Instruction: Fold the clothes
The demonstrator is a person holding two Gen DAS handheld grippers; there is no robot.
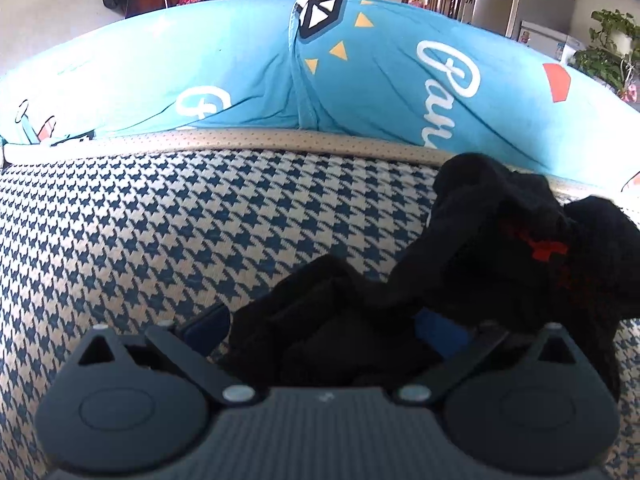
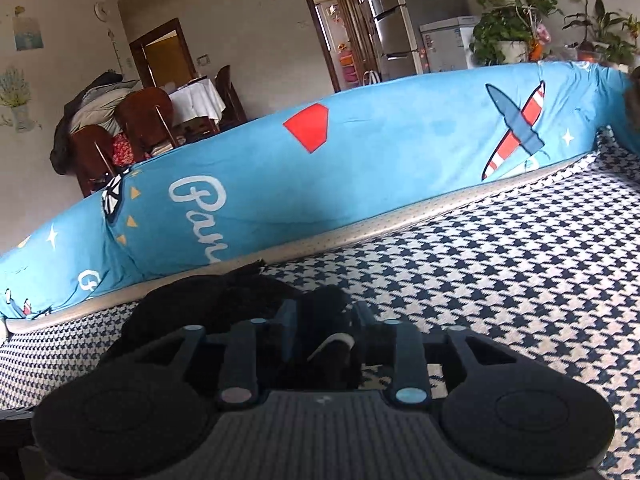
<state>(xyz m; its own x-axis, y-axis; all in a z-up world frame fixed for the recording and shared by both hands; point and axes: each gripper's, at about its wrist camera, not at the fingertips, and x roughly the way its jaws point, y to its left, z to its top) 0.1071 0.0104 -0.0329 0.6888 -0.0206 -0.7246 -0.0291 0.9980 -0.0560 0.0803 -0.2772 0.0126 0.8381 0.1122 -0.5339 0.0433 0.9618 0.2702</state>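
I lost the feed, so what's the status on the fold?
Left tool wide, black garment bunched between its fingers. Right tool partly open over same garment. Houndstooth cushion otherwise bare.

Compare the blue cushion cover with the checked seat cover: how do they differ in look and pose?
The blue cushion cover is bright sky blue with large scattered prints: white lettering, a red shape, a striped plane. The checked seat cover repeats one small dark-and-cream houndstooth all over. The blue cushion cover stands up as a rounded back; the checked seat cover lies flat and has black clothing lying on it. Both are patterned fabric on the same sofa.
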